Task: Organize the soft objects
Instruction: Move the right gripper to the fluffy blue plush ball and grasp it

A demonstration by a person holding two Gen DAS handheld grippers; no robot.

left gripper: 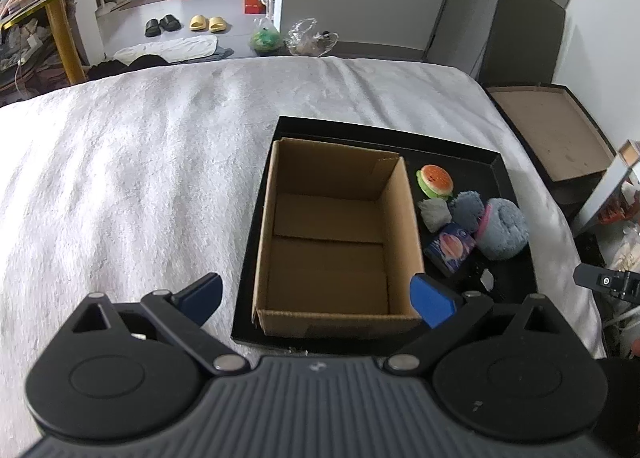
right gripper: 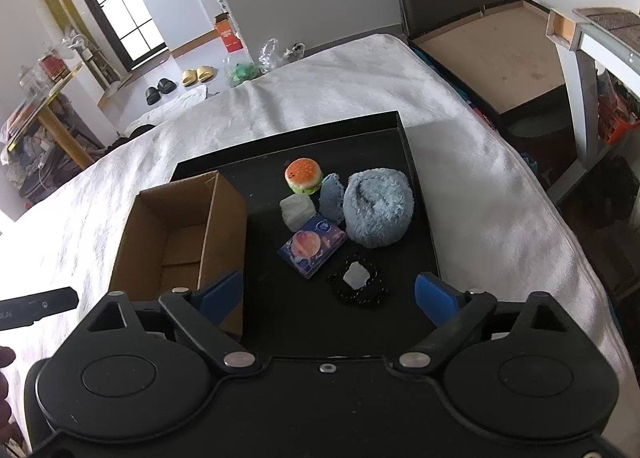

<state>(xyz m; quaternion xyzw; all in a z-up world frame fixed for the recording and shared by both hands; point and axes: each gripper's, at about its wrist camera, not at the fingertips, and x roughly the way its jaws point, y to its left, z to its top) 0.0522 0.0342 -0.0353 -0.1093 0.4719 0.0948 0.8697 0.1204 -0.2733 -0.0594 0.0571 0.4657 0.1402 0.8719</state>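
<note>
An empty cardboard box stands in the left part of a black tray on a white bed. Right of the box lie a burger plush, a white soft lump, a small blue fuzzy piece, a big blue fluffy ball, a purple tissue pack and a black pouch with a white patch. My left gripper is open over the box's near edge. My right gripper is open just short of the black pouch, holding nothing.
The white blanket covers the bed around the tray. An open dark bedside box and a grey table leg stand to the right. Slippers and bags lie on the floor beyond.
</note>
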